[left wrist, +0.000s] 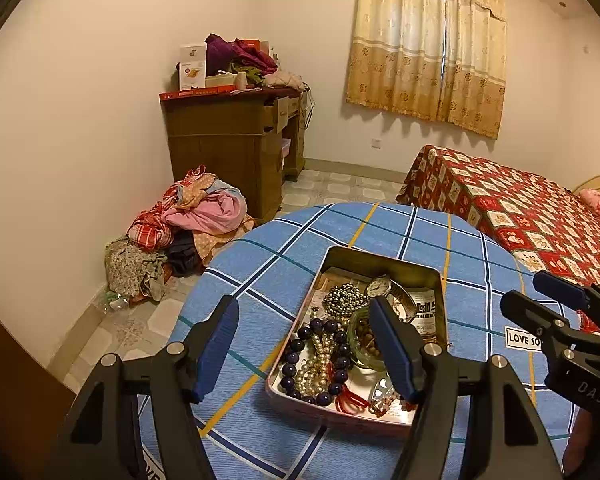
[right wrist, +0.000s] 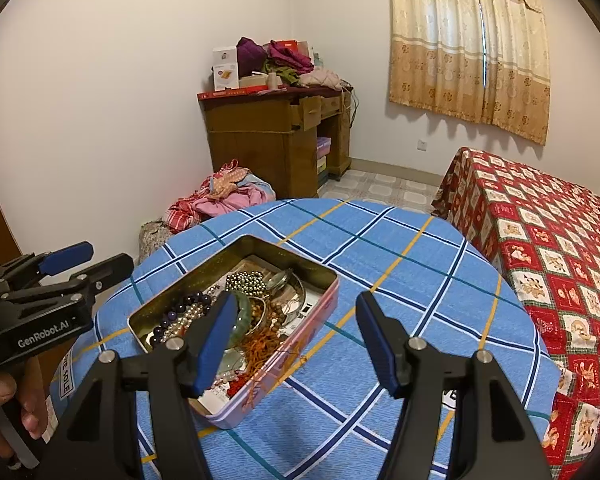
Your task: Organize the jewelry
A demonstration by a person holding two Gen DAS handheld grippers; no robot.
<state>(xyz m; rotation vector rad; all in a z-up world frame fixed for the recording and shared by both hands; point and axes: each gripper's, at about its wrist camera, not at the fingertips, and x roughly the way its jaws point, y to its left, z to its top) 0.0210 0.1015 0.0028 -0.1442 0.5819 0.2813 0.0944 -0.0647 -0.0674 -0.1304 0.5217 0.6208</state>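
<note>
On the counter (left wrist: pixel 260 248), which has a blue plaid cloth over it, sits an open tin (left wrist: pixel 384 258) full of jewelry. Inside you can pick out a string of dark purple beads (left wrist: pixel 300 346), a pearl strand (left wrist: pixel 320 360), a clump of small metallic beads (left wrist: pixel 344 298), a watch (left wrist: pixel 378 287), a green bangle (left wrist: pixel 354 332) and some red bits (left wrist: pixel 350 400) near the front edge. It's all tangled together, so I can't really tell where one piece ends and the next starts.

The left gripper (left wrist: pixel 306 348) hovers just above the near end of the tin, pointing forward and a bit down, fingers wide apart with nothing between them. Its right finger (left wrist: pixel 392 348) covers part of the bangle and whatever is behind it; the left finger sits over bare cloth beside the tin.

The right gripper (right wrist: pixel 296 346) is also spread wide and empty. From its camera the tin (right wrist: pixel 236 248) is low and to the left, with the left finger (right wrist: pixel 216 340) over the tin's near corner and the right finger out over the cloth. In the left view that gripper (left wrist: pixel 540 296) pokes in from the right edge, mostly cut off. In the right view a hand (right wrist: pixel 4 404) grips the left gripper's handle at the bottom left, only partly in frame.

Farther out: a bed (left wrist: pixel 520 216) with a red patterned cover on the right, a wooden desk (left wrist: pixel 228 140) piled with stuff by the wall, a heap of clothes (left wrist: pixel 188 220) on the floor, and a curtain (left wrist: pixel 428 40).
</note>
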